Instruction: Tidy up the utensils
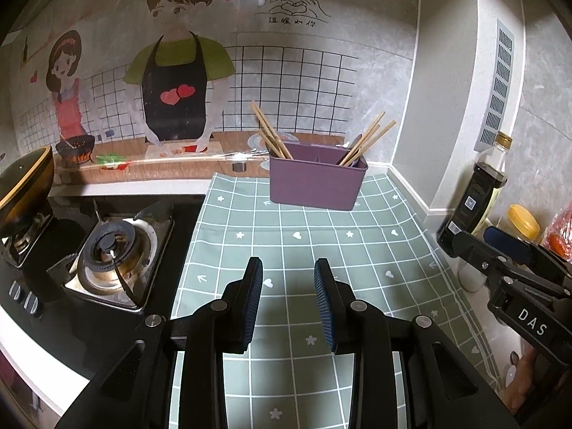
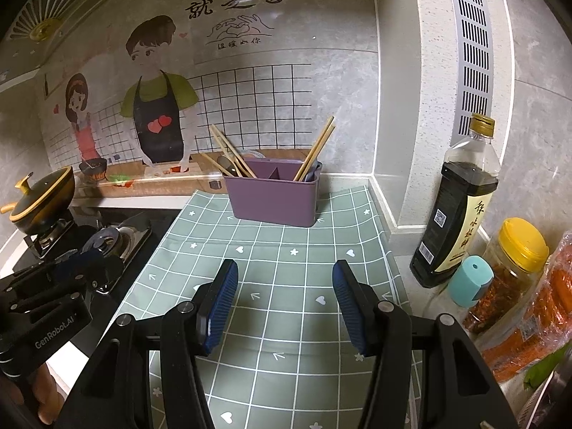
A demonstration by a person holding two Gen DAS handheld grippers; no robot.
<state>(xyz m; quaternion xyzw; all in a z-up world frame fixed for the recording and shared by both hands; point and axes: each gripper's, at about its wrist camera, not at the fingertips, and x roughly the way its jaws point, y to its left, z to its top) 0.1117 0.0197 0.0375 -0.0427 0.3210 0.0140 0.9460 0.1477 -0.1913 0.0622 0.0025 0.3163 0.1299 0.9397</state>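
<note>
A purple utensil holder [image 1: 316, 182] [image 2: 273, 196] stands at the back of the green checked mat [image 1: 304, 250] [image 2: 279, 286], against the wall. Wooden chopsticks [image 1: 270, 134] [image 2: 228, 152] lean out of its left compartment. More chopsticks [image 1: 368, 139] [image 2: 318, 146] and a dark spoon lean in its right one. My left gripper [image 1: 289, 273] hovers over the near part of the mat, open, nothing between its blue pads. My right gripper [image 2: 285, 273] hovers likewise, open wider and empty. Each gripper shows at the edge of the other's view.
A gas stove [image 1: 114, 250] [image 2: 107, 239] lies left of the mat, with a black and gold pot [image 1: 21, 182] [image 2: 43, 196] on the far burner. At the right stand a dark sauce bottle [image 2: 457, 207] [image 1: 475, 193], a yellow-lidded jar [image 2: 507, 271], a teal cap [image 2: 468, 279] and orange packets [image 2: 536, 318].
</note>
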